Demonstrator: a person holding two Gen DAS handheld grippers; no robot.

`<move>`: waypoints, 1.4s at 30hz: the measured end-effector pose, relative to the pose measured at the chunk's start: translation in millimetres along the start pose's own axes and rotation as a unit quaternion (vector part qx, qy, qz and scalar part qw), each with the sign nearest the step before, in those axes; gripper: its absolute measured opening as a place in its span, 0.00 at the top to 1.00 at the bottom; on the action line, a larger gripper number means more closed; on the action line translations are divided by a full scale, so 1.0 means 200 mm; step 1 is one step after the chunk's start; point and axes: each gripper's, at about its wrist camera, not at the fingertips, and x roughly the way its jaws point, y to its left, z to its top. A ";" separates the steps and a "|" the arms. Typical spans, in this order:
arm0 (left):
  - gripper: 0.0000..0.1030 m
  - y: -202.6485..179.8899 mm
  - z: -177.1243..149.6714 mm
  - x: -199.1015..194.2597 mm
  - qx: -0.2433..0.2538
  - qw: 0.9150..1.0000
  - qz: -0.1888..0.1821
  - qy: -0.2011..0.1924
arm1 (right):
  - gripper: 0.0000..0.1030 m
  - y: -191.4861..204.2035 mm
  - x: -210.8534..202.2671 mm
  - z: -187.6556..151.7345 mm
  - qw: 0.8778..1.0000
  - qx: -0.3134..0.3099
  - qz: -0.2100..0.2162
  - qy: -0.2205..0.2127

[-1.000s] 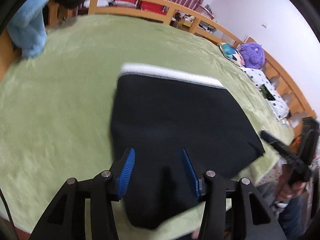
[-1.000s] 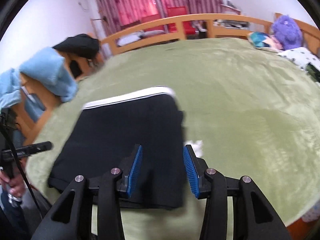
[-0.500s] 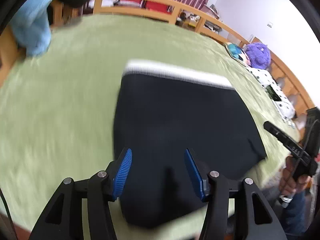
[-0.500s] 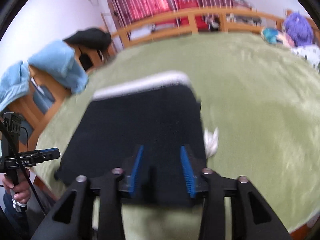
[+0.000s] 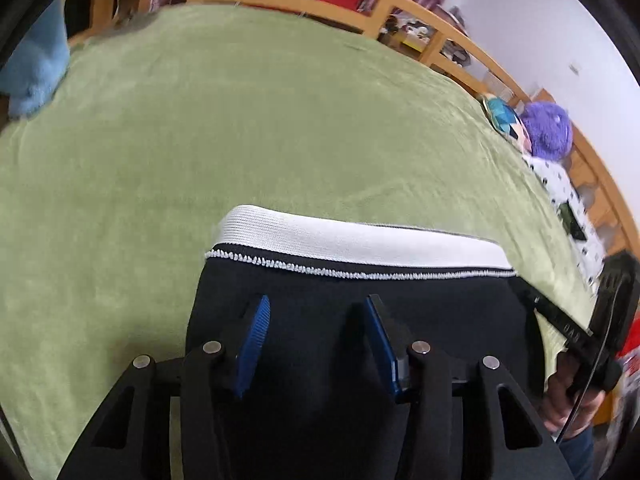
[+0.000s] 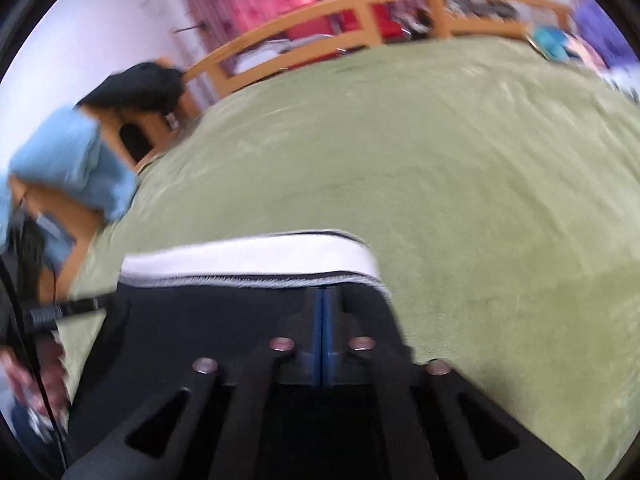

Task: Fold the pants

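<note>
Blue pads on my left gripper [image 5: 316, 322] stood spread apart, hovering over the black pants [image 5: 420, 300] with nothing between them. My right gripper [image 6: 322, 308] had its blue pads pressed flat together, low over the black cloth just short of the waistband [image 6: 248, 258]; whether any fabric was caught between them I could not tell. The pants lay folded on the green blanket [image 5: 240, 120], the white waistband at twelve o'clock from both tools. In the left view my right hand [image 5: 576, 396] and its tool showed at three o'clock, past the pants' edge. A blue towel [image 6: 76, 160] hung on the wooden rail [image 6: 360, 12] at ten o'clock in the right view, which was blurred. A purple plush [image 5: 546, 130] sat at two o'clock in the left view.
</note>
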 end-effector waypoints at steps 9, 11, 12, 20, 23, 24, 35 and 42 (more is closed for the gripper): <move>0.36 -0.08 -0.30 -0.49 -0.030 0.998 0.021 -0.059 | 0.51 0.19 -0.43 -0.19 0.995 -0.061 -0.080 -0.028; 0.35 -0.13 -0.37 -0.60 -0.007 0.997 0.037 -0.066 | 0.46 0.22 -0.59 -0.26 0.993 -0.062 -0.092 -0.045; 0.34 -0.17 -0.41 -0.67 0.005 0.995 0.054 -0.081 | 0.46 0.25 -0.66 -0.27 0.993 -0.059 -0.093 -0.047; 0.23 -0.34 -0.54 -1.06 0.008 0.991 0.074 -0.114 | 0.42 0.46 -1.12 -0.34 0.988 -0.087 -0.108 -0.070; 0.21 -0.41 -0.57 -1.17 0.011 0.989 0.078 -0.128 | 0.36 0.50 -1.23 -0.35 0.990 -0.087 -0.085 -0.067; 0.16 -0.43 -0.58 -1.21 0.014 0.987 0.080 -0.136 | 0.35 0.52 -1.26 -0.37 0.990 -0.091 -0.086 -0.067; 0.10 -0.55 -0.65 -1.38 0.025 0.984 0.074 -0.163 | 0.04 0.59 -1.42 -0.49 0.983 -0.101 -0.117 -0.098; 0.10 -0.60 -0.68 -1.40 0.033 0.982 0.080 -0.168 | 0.04 0.55 -1.46 -0.48 0.985 -0.082 -0.111 -0.106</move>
